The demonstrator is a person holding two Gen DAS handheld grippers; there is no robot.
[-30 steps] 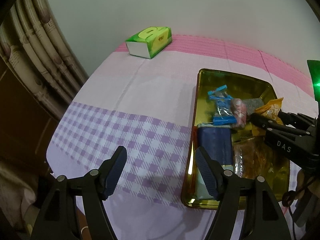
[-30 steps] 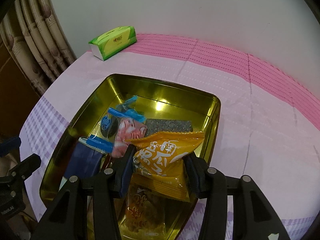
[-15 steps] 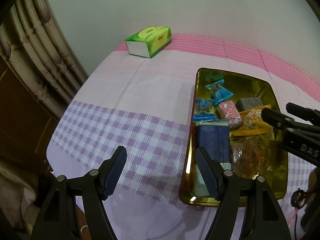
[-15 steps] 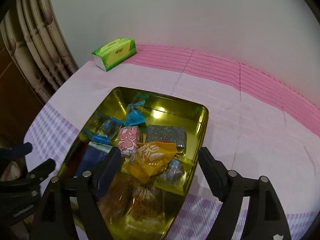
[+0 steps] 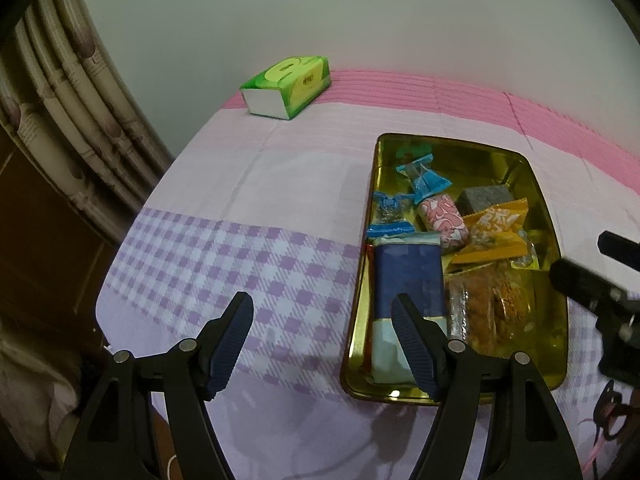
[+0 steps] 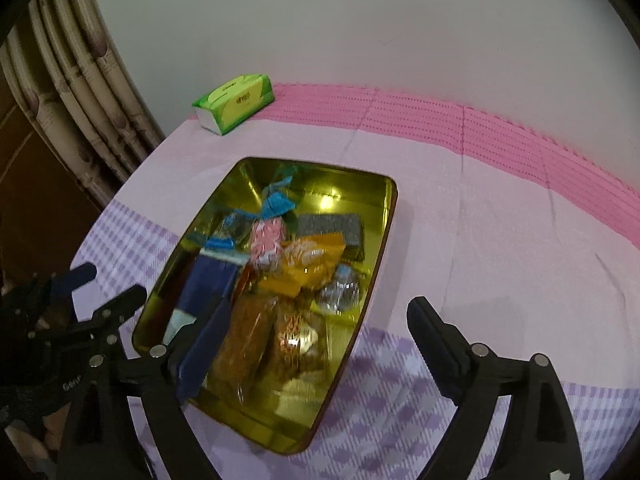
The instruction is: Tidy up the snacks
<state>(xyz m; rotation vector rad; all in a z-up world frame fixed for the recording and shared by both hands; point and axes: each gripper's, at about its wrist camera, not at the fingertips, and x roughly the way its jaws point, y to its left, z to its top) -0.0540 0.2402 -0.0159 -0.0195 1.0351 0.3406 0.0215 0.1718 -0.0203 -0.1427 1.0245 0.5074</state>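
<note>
While jaws of the right gripper (image 6: 312,344) widen, empty, and the left gripper (image 5: 320,340) hangs apart, treat snacks (image 5: 492,232) in the tray (image 5: 360,280) at right as light, crinkly, slippery; pinch at sealed ends.

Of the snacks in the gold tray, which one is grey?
The grey block-shaped packet at the far right of the gold tray, behind the orange packet. The other wrappers are blue, pink, orange or clear.

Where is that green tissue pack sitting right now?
The green tissue pack lies at the table's far left corner on the pink stripe, by the wall and curtain, well apart from the gold tray.
</note>
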